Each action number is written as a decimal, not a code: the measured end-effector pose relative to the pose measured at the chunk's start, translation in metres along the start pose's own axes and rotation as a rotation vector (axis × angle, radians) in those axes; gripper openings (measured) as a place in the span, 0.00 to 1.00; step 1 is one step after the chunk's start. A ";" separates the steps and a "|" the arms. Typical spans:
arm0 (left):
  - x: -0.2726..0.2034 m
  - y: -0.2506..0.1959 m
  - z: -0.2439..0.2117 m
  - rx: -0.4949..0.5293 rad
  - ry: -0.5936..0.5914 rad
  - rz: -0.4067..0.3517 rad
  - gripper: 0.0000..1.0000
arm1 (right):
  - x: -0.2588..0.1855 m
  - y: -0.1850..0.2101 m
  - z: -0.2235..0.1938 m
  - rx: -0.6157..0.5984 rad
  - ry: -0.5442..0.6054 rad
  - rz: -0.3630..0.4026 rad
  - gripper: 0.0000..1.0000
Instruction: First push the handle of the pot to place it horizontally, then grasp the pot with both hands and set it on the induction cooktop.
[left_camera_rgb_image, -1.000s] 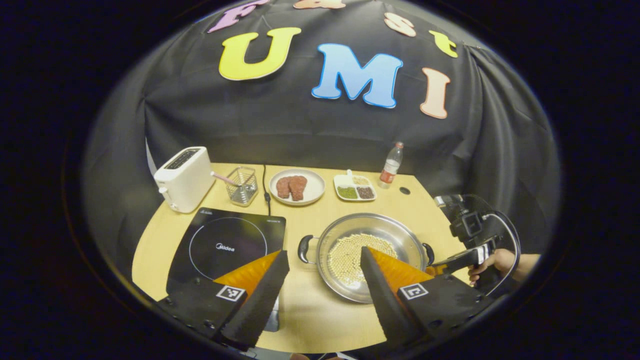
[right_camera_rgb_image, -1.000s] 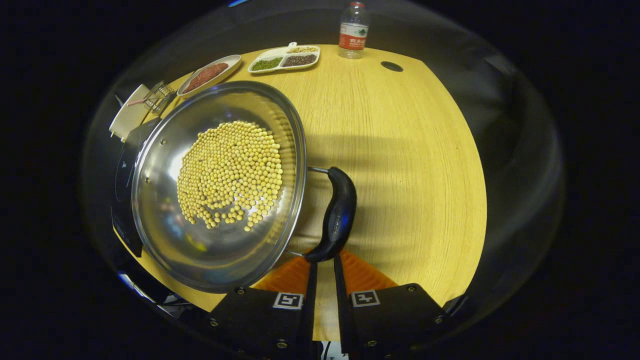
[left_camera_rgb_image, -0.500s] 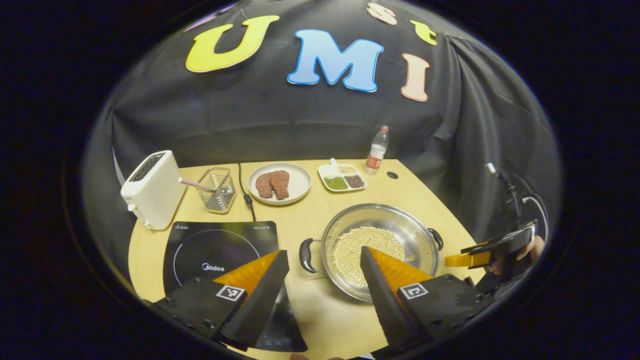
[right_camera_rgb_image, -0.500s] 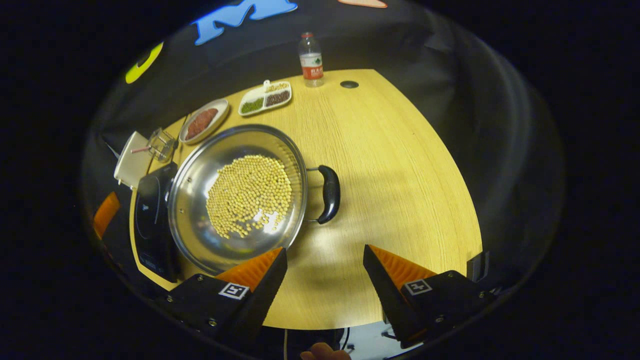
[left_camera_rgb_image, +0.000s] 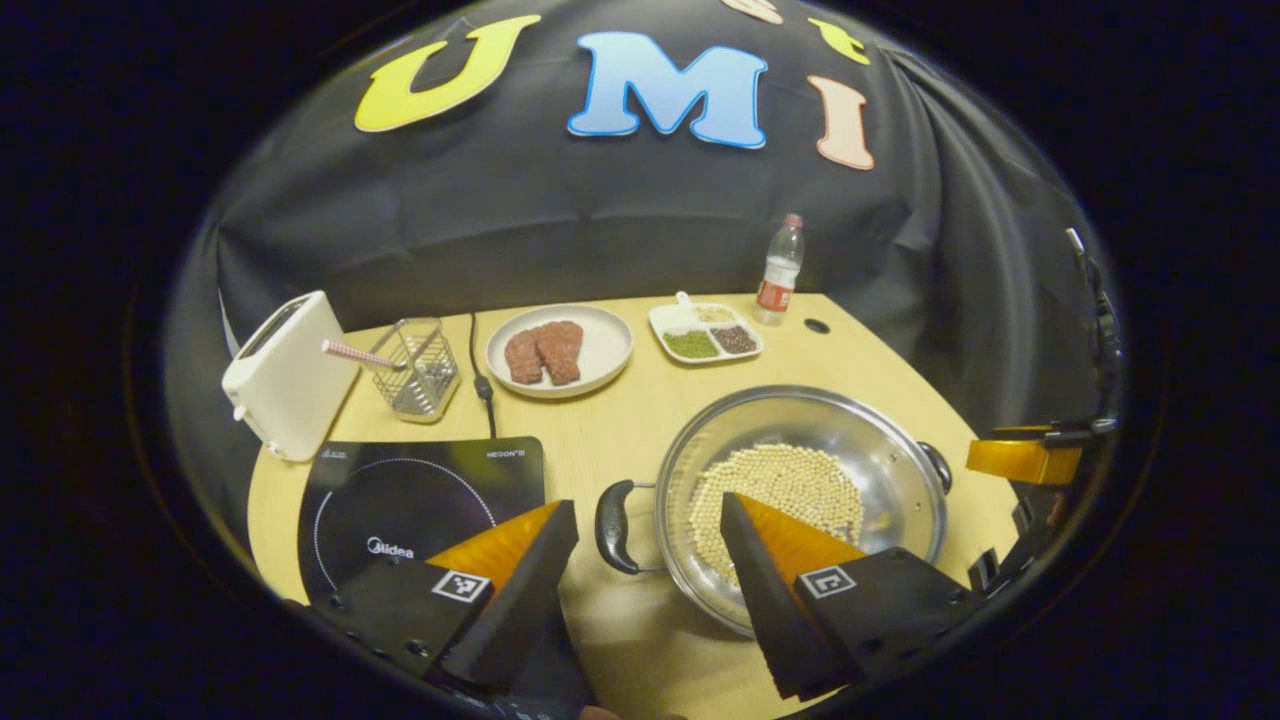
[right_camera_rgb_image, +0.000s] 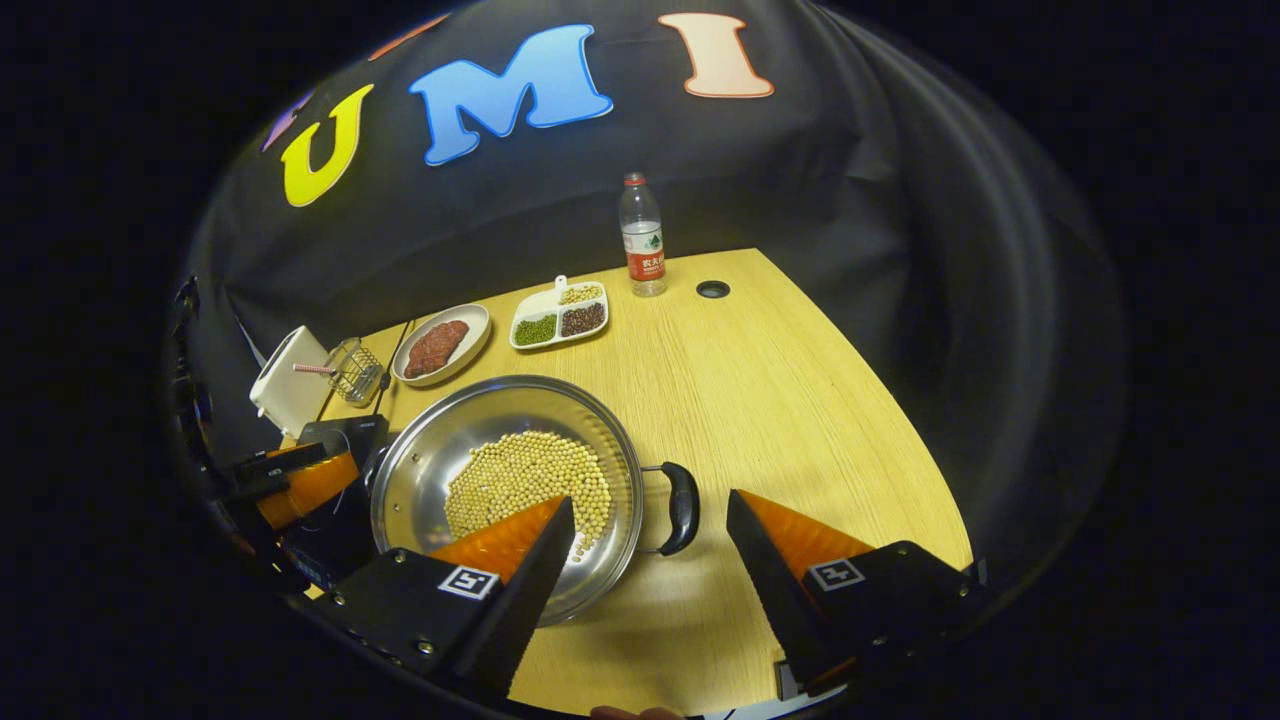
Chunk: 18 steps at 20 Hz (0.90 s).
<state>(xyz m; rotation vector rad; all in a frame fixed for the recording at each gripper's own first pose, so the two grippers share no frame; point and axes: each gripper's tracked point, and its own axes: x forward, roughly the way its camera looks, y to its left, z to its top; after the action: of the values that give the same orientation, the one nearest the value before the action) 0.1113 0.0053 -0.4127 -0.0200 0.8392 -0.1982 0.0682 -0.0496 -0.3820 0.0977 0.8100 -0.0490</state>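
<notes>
bench (left_camera_rgb_image: 610, 420), wood top: steel pot (left_camera_rgb_image: 880, 470) holding pale beans (left_camera_rgb_image: 790, 485), black handle (left_camera_rgb_image: 612, 527) facing induction cooktop (left_camera_rgb_image: 400, 490) on its left. rear row: toaster (left_camera_rgb_image: 280, 375), wire basket (left_camera_rgb_image: 418, 365), plate of meat (left_camera_rgb_image: 600, 345), divided dish (left_camera_rgb_image: 705, 333), bottle (left_camera_rgb_image: 780, 270). left gripper (left_camera_rgb_image: 648, 560) jaws apart, above handle.

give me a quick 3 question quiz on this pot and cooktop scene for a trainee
1. True or false: the pot already sits on the induction cooktop.
2. What fills the pot's bottom? A) water B) small yellow beans C) meat
3. In the right gripper view, which part of the pot lies between the right tool's fingers?

Key:
1. False; it rests on the table, beside the cooktop.
2. B
3. Its black side handle. The fingers stand apart and do not touch it. The left tool is likewise open near the other handle.
</notes>
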 end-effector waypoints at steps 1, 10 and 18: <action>0.008 0.000 -0.006 0.003 0.008 -0.006 0.97 | 0.008 0.001 0.000 -0.010 -0.007 0.002 0.96; 0.047 0.016 -0.026 0.012 0.053 0.029 0.94 | 0.055 0.000 -0.008 -0.027 0.025 0.004 0.97; 0.067 0.011 -0.044 0.048 0.079 0.018 0.87 | 0.082 -0.005 -0.032 0.005 0.076 -0.017 0.95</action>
<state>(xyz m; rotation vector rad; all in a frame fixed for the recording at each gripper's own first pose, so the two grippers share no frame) 0.1246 0.0069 -0.4925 0.0404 0.9131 -0.2028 0.1017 -0.0514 -0.4636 0.0981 0.8868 -0.0633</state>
